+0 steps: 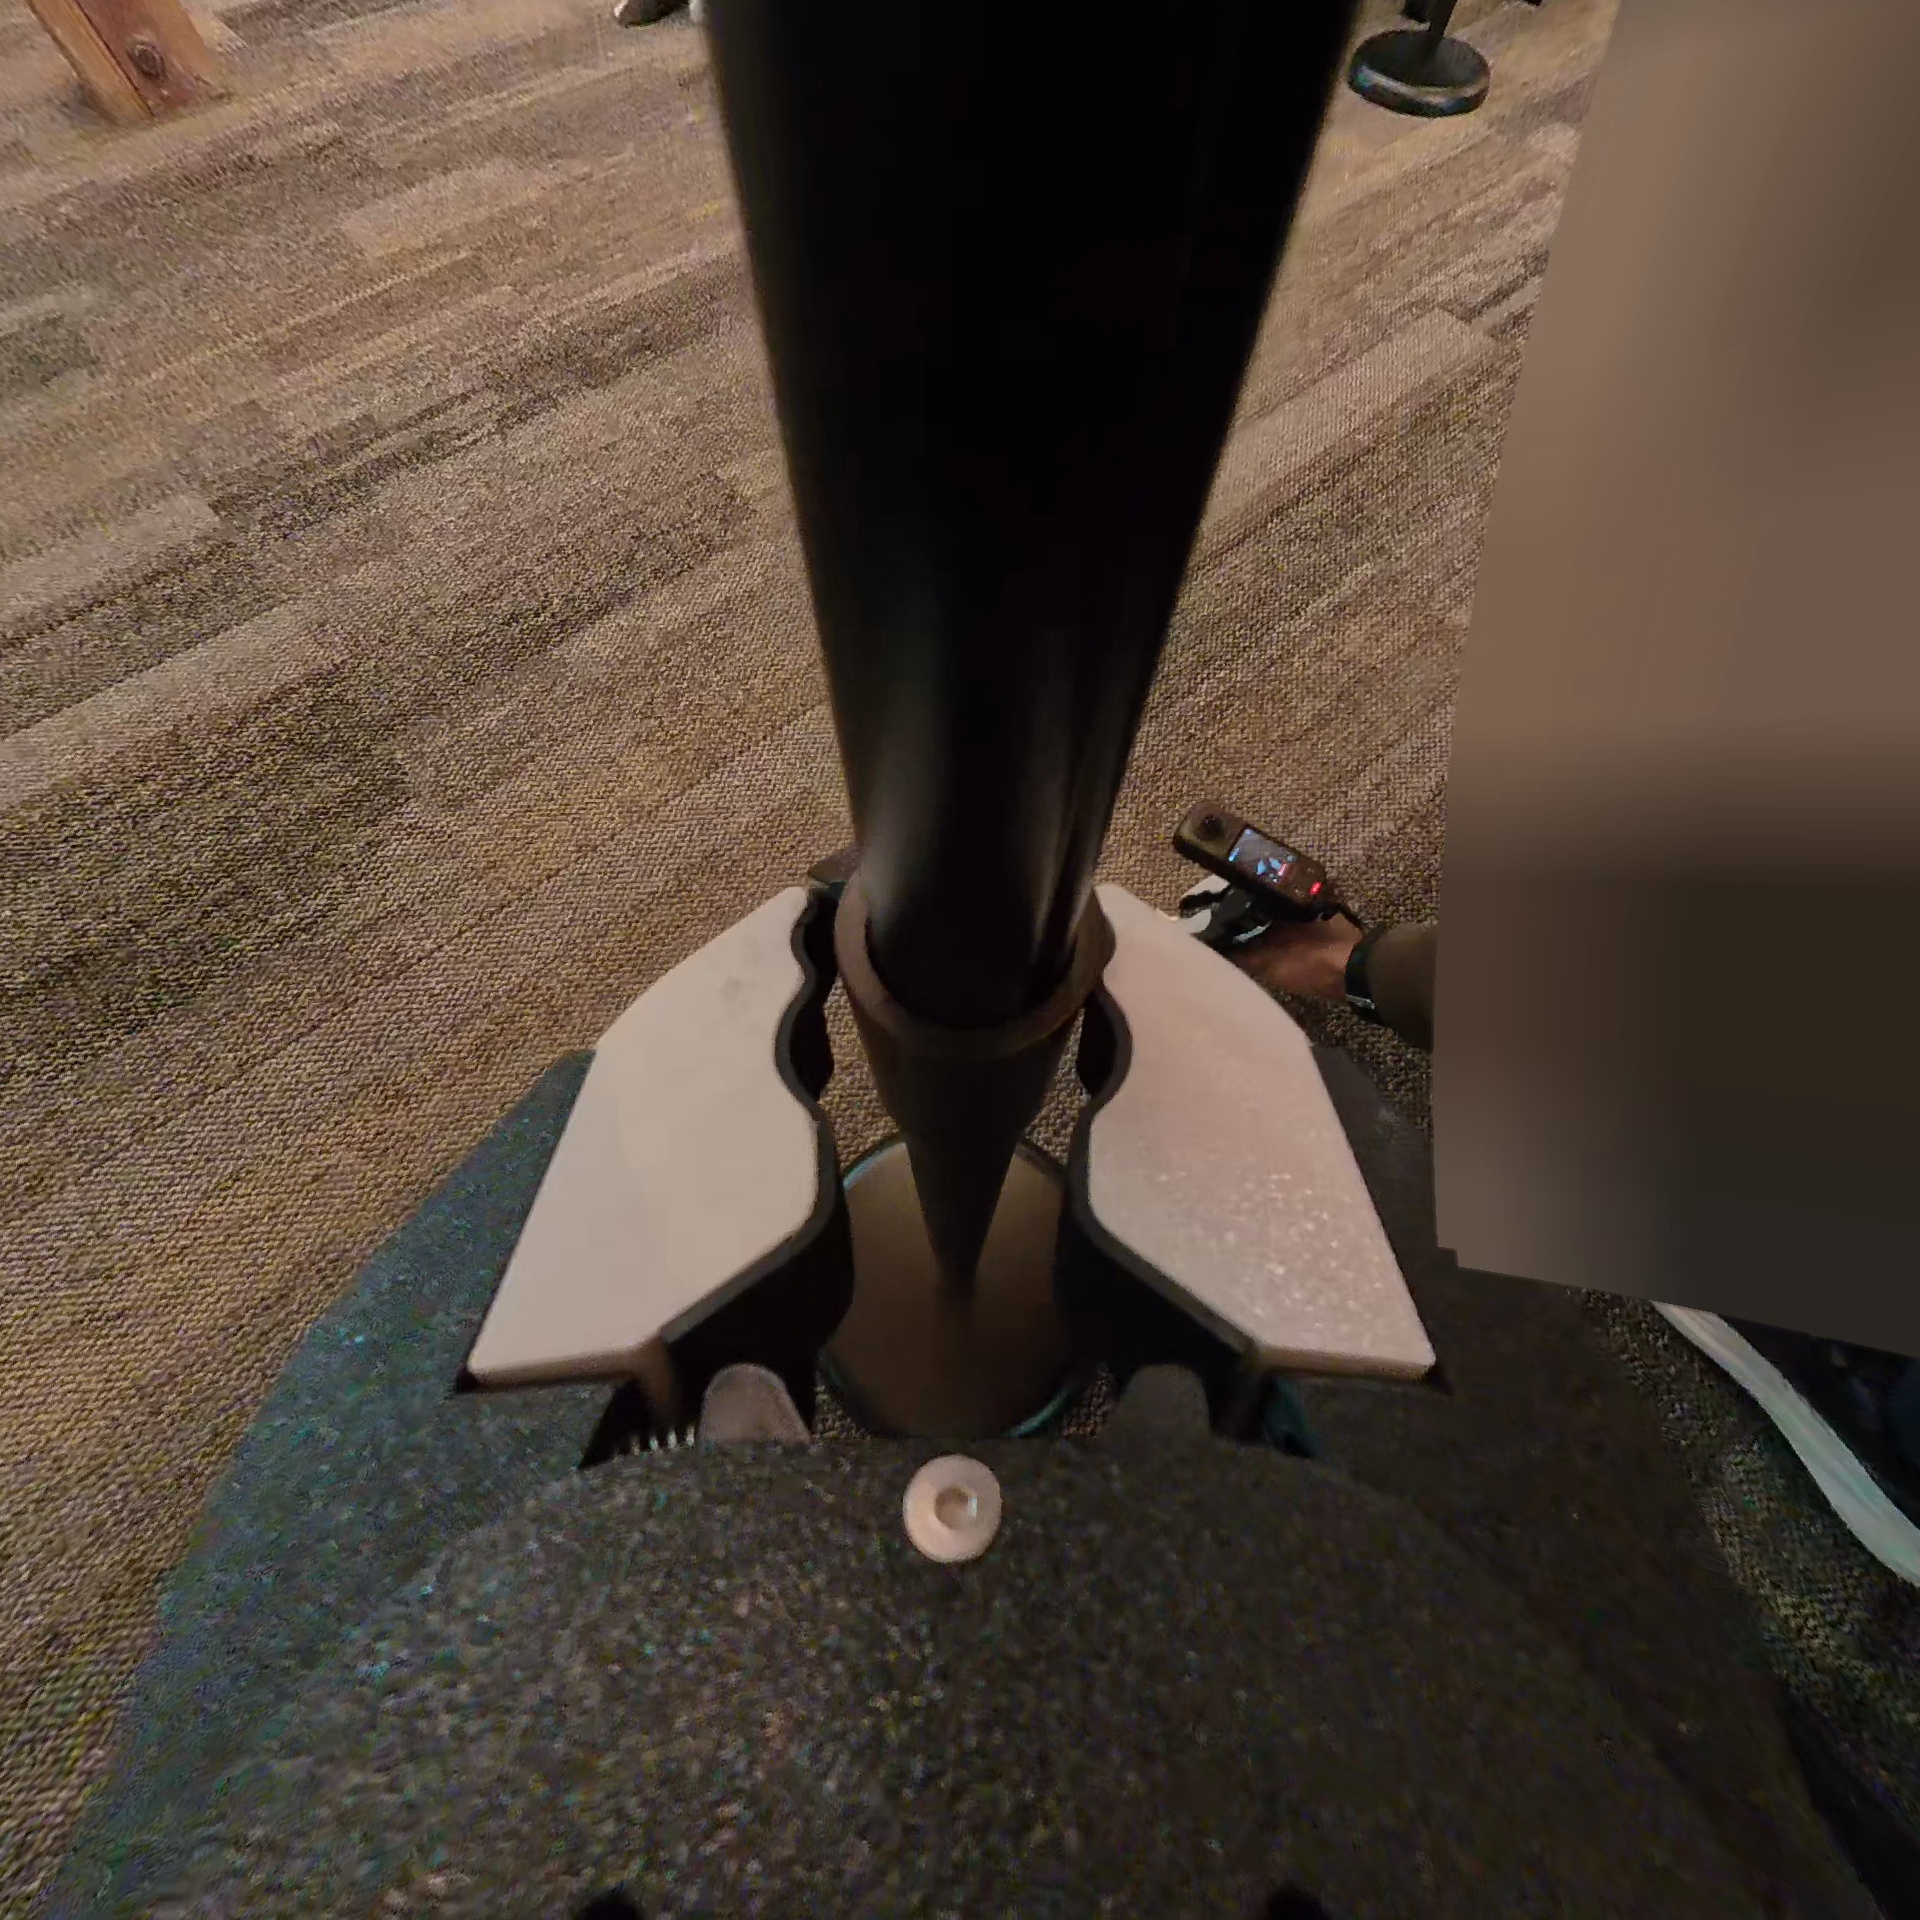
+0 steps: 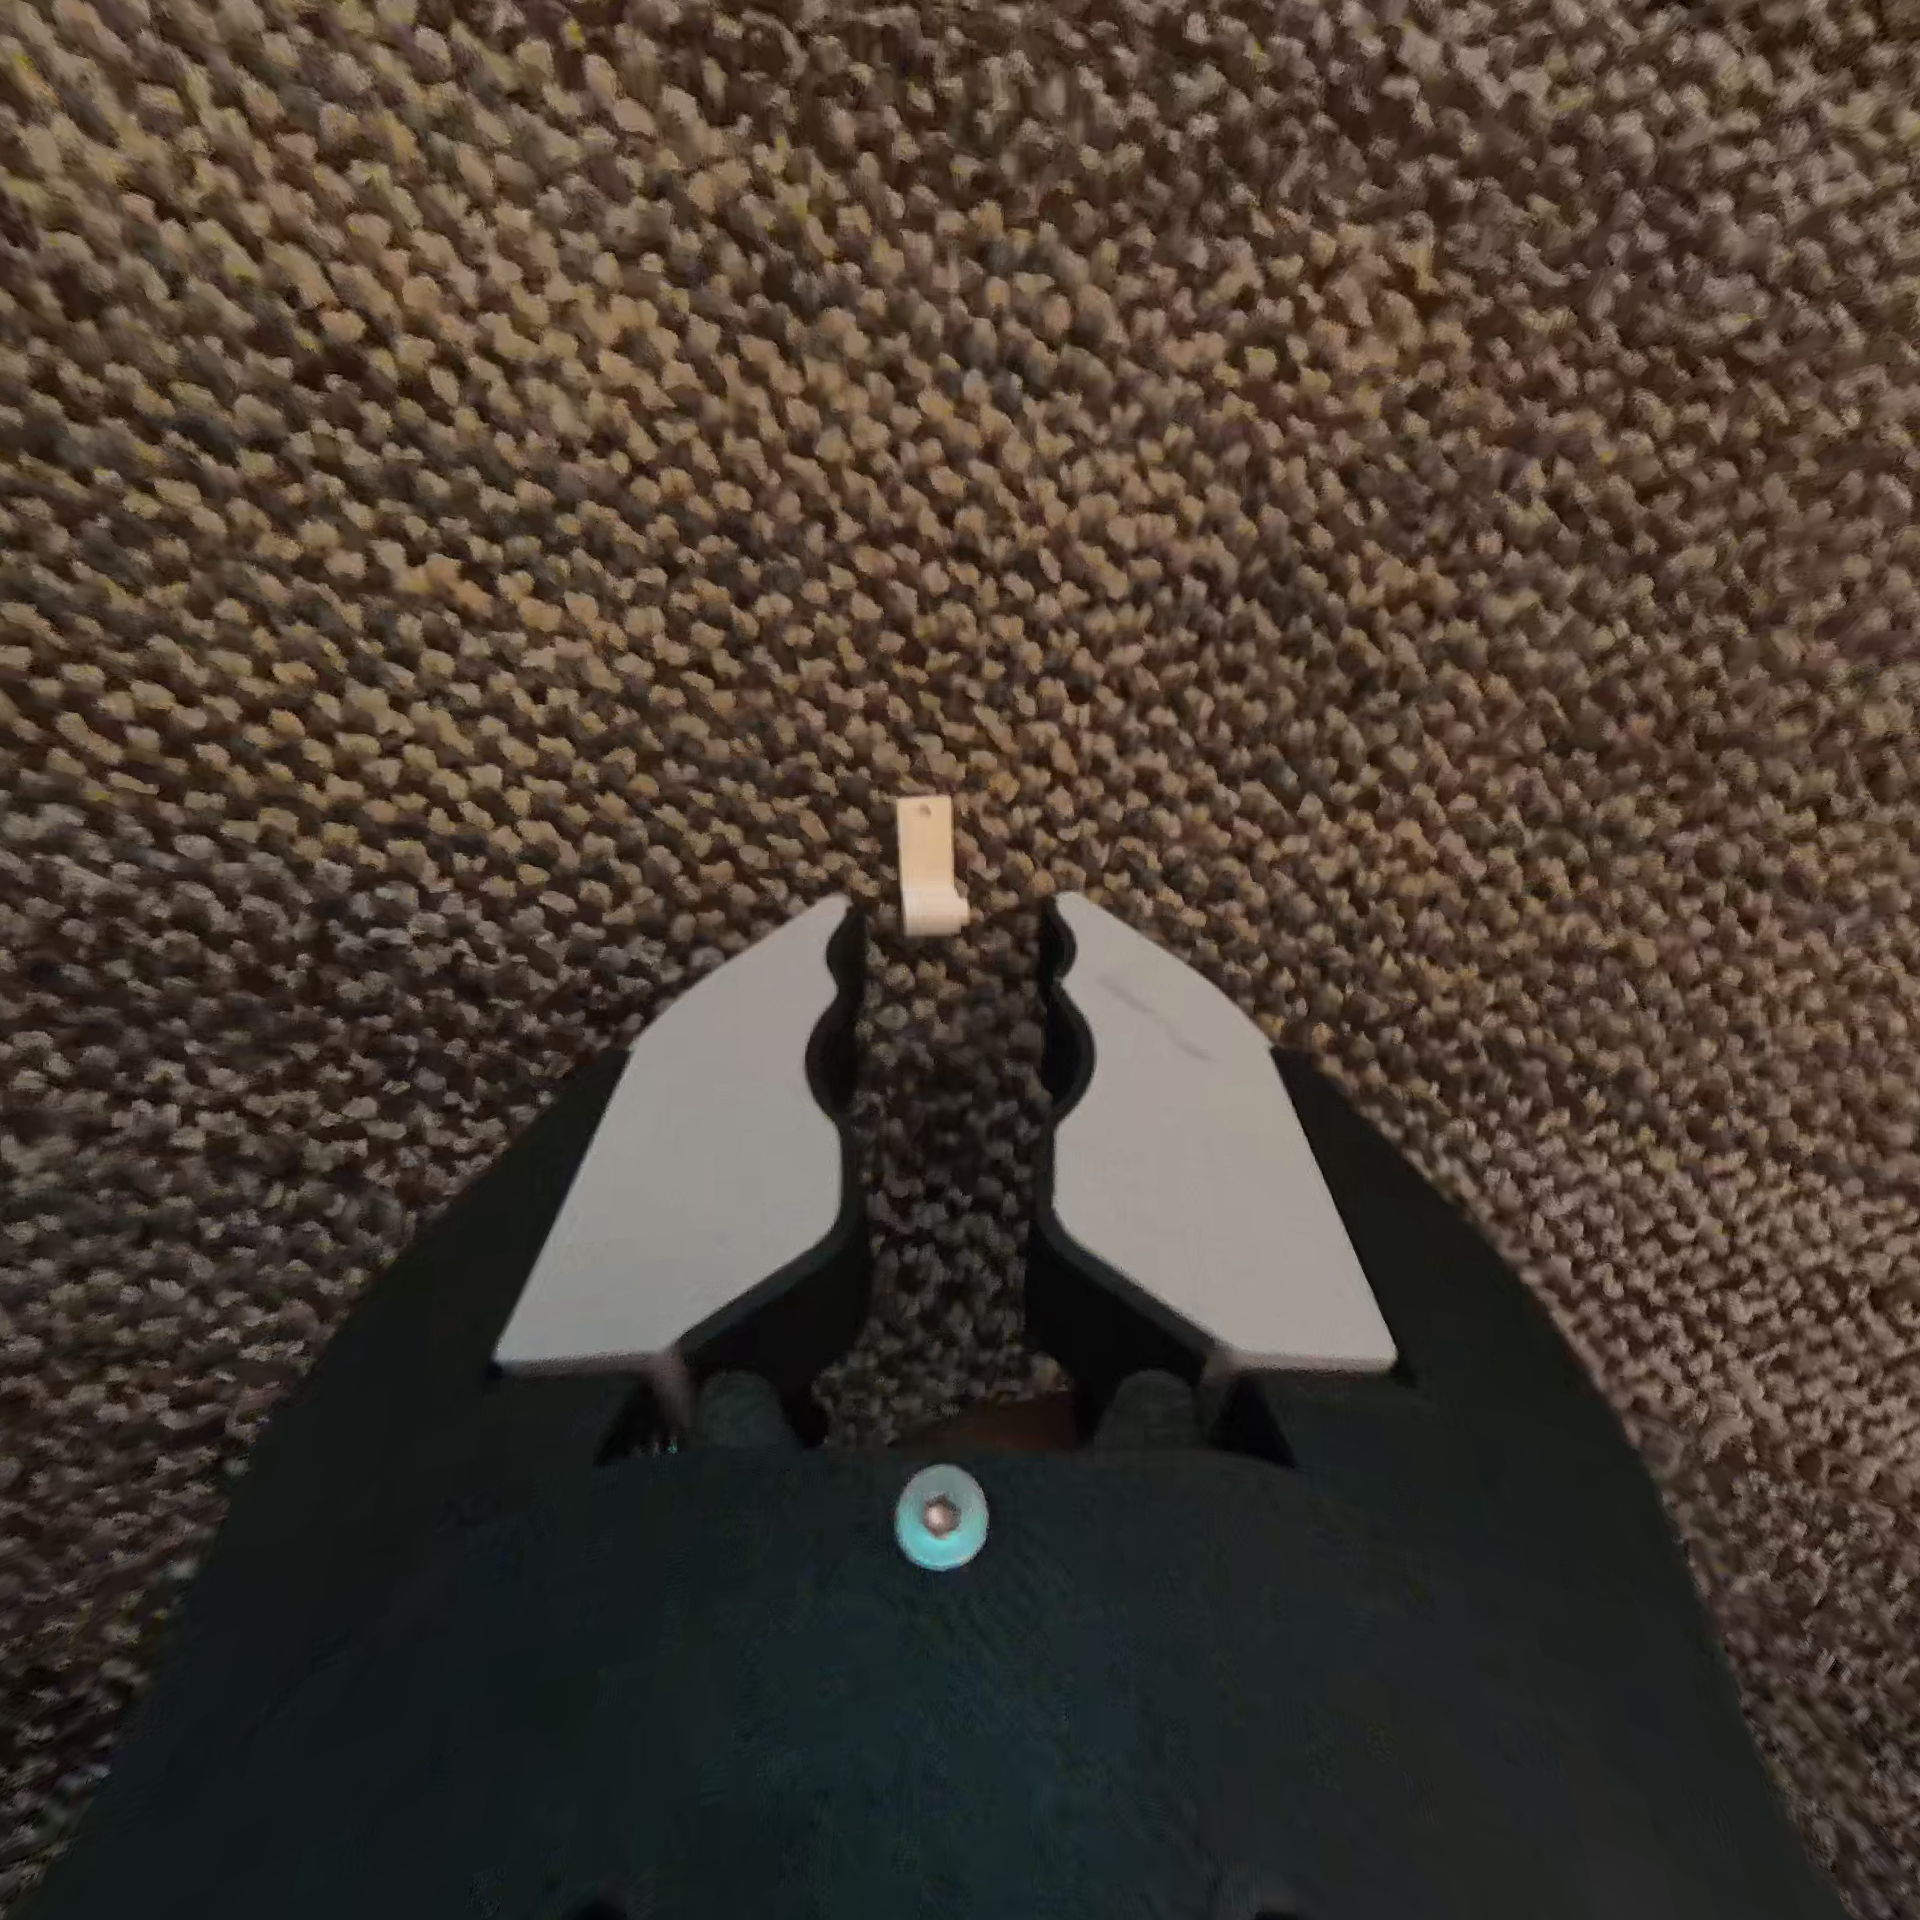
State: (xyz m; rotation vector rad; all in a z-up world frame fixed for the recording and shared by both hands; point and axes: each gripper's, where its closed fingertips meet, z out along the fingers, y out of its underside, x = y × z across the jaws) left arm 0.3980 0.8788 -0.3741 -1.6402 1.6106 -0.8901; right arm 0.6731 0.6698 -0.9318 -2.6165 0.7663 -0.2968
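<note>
Left wrist view: the left tool (image 1: pixel 961 971) fills the lower centre, its two fingers (image 1: pixel 707 1122) closed on a black pole (image 1: pixel 987 520) at its collar, both inner edges against it. The pole rises through the frame's middle; its round base (image 1: pixel 940 1351) stands on the carpet (image 1: pixel 364 623). At centre right, a hand (image 1: pixel 1299 956) holds the other tool, its camera (image 1: pixel 1252 862) screen lit. A wooden leg (image 1: pixel 125 57) lies upper left, a black disc foot (image 1: pixel 1418 73) upper right.

Right wrist view: the right tool (image 2: pixel 951 920) hovers low over the carpet (image 2: pixel 935 416), partly open, gripping nothing. A small cream hook (image 2: pixel 928 871) lies flat on the carpet at frame centre, just beyond the fingertips (image 2: pixel 831 925), touching neither.
</note>
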